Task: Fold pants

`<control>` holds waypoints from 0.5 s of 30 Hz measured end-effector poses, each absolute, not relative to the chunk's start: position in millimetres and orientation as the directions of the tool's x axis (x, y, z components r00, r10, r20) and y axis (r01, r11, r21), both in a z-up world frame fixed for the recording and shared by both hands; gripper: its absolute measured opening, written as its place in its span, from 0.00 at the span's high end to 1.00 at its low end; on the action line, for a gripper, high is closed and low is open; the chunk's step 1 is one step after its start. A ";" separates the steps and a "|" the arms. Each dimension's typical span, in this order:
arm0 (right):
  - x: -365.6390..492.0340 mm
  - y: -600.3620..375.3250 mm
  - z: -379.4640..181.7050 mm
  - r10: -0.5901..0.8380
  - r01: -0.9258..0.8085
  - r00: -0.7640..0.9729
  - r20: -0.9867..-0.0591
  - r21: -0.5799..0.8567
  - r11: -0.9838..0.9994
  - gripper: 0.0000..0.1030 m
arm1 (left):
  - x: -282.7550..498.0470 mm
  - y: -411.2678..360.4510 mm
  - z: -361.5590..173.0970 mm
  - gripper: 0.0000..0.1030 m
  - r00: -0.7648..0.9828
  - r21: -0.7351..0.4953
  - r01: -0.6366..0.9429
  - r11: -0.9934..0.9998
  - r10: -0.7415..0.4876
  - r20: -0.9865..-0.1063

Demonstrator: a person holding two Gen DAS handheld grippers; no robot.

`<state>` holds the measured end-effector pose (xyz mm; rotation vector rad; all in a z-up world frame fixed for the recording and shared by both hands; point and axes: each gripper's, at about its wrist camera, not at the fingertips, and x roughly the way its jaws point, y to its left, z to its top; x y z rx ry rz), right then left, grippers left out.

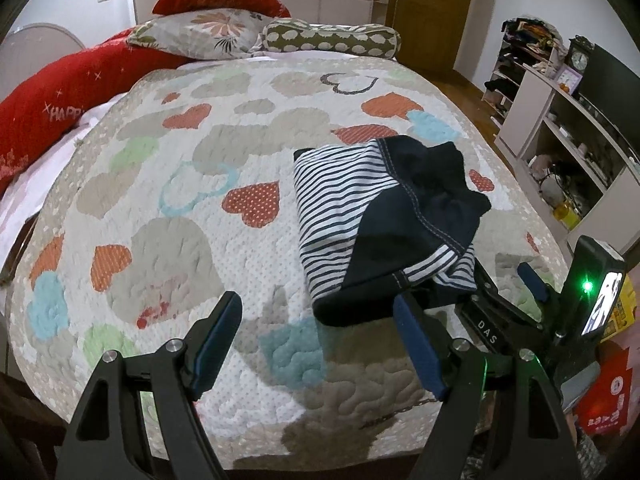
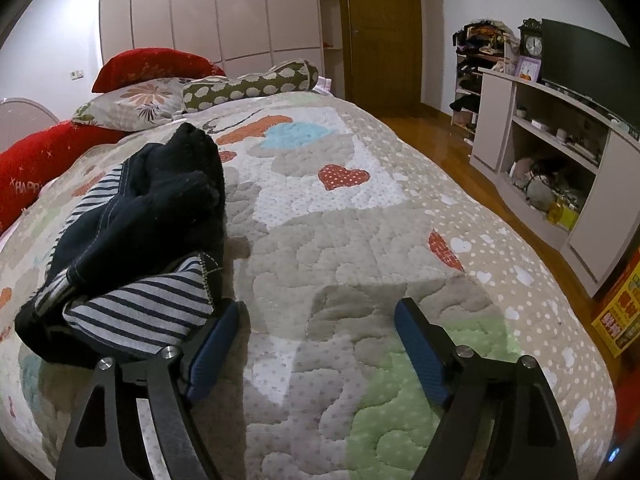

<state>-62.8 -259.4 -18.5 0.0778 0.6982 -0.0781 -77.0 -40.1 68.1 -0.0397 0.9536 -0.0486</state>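
The pants [image 1: 380, 220], navy with navy-and-white striped panels, lie folded in a compact bundle on the quilted bed [image 1: 200, 240]. My left gripper [image 1: 318, 320] is open and empty, just in front of the bundle's near left edge. The right gripper [image 1: 504, 276] shows in the left wrist view at the bundle's near right corner. In the right wrist view the pants [image 2: 136, 232] lie at the left. My right gripper [image 2: 316, 320] is open and empty over the quilt [image 2: 360, 240], its left finger [image 2: 216, 340] against the bundle's striped corner.
Pillows [image 1: 208, 32] and a red cushion [image 1: 60, 96] lie at the head and left side of the bed. A shelf unit [image 2: 560, 168] with a television and a clock stands along the right wall, across a wooden floor [image 2: 440, 140]. A wooden door [image 2: 380, 32] is behind.
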 end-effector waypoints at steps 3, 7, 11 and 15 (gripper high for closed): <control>-64.0 -256.3 -19.5 -0.062 0.099 0.769 -0.636 0.022 0.995 0.19 | -75.9 -40.2 65.0 0.25 0.566 -0.059 0.018 0.998 -0.059 -0.822; -65.8 -255.7 -20.8 -0.066 0.092 0.781 -0.620 0.010 0.996 0.18 | -75.9 -44.4 60.9 0.25 0.558 -0.051 0.024 0.998 -0.056 -0.828; -68.4 -255.1 -22.8 -0.068 0.083 0.796 -0.602 -0.003 0.997 0.18 | -75.8 -45.7 57.6 0.25 0.554 -0.055 0.028 0.998 -0.061 -0.830; -69.8 -253.5 -24.0 -0.080 0.087 0.807 -0.586 -0.016 0.996 0.18 | -73.8 -41.0 54.3 0.25 0.551 -0.077 0.014 0.997 -0.072 -0.832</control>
